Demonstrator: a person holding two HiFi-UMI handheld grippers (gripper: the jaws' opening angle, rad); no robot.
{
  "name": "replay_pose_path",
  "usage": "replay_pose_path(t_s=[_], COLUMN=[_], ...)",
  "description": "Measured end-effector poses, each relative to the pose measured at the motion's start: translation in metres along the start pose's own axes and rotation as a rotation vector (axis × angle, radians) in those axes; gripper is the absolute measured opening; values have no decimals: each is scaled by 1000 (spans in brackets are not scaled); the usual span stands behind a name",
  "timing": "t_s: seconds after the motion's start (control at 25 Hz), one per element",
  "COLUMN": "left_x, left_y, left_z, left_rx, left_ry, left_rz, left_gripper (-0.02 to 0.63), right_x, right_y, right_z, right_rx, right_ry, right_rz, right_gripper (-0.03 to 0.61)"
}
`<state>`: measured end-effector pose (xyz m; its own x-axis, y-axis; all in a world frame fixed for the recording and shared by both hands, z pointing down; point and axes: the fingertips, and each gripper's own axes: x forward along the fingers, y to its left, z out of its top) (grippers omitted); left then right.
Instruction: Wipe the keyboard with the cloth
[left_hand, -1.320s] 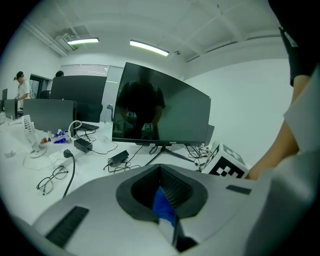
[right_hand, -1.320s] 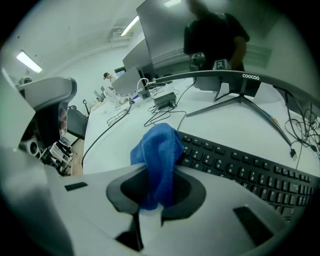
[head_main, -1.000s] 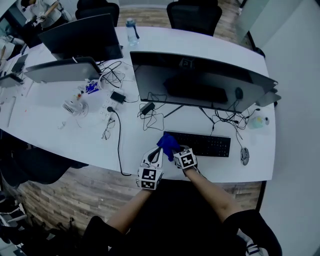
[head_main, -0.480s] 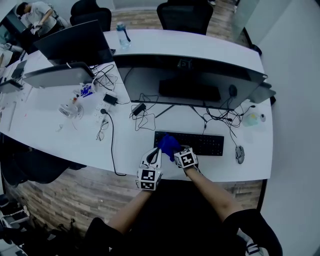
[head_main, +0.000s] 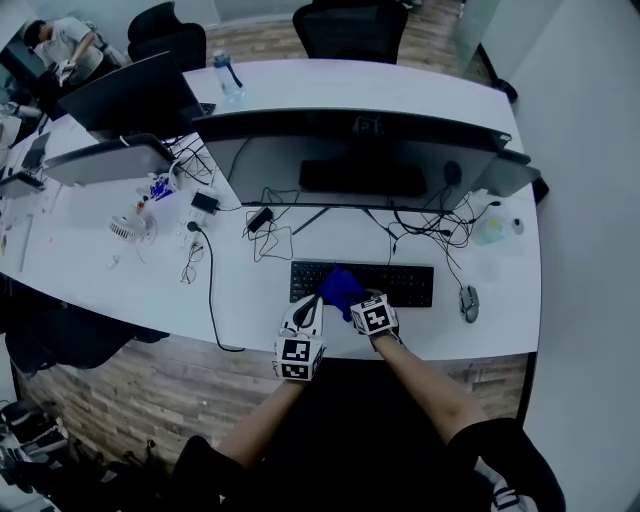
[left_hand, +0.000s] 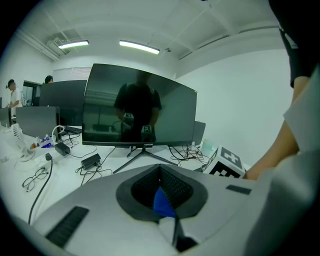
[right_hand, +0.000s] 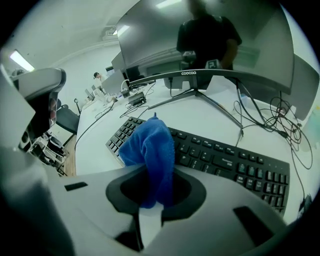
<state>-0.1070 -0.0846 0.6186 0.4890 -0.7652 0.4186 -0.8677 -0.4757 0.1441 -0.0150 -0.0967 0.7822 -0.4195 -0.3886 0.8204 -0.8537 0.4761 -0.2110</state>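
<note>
The right gripper (head_main: 355, 300) is clenched on the blue cloth (head_main: 340, 287), bunched over the left part of the keyboard (head_main: 405, 284) on the table (head_main: 250, 295), with the left gripper (head_main: 309, 304) apparently pinching a scrap of it, so wiping looks barely begun.

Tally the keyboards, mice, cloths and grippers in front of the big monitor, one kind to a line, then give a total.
Keyboard: 1
Mouse: 1
Cloth: 1
Grippers: 2 (left gripper, right gripper)
Total: 5
</note>
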Motion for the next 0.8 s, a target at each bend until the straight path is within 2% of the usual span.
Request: replay_pose_path(t_s=[0.48,0.8], left_x=[33,50], left_y=[-80,-118], left_z=[5,9], left_rx=[30,24], left_ry=[-1,13], left_rz=[-68,-59], left_gripper=[11,11], right_x=[-39,-61], right_y=[-65,-100], right_z=[-35,-53], right_rx=[57,81], right_ry=[-16,-31], right_rz=[-43,-51], right_gripper=[67,69])
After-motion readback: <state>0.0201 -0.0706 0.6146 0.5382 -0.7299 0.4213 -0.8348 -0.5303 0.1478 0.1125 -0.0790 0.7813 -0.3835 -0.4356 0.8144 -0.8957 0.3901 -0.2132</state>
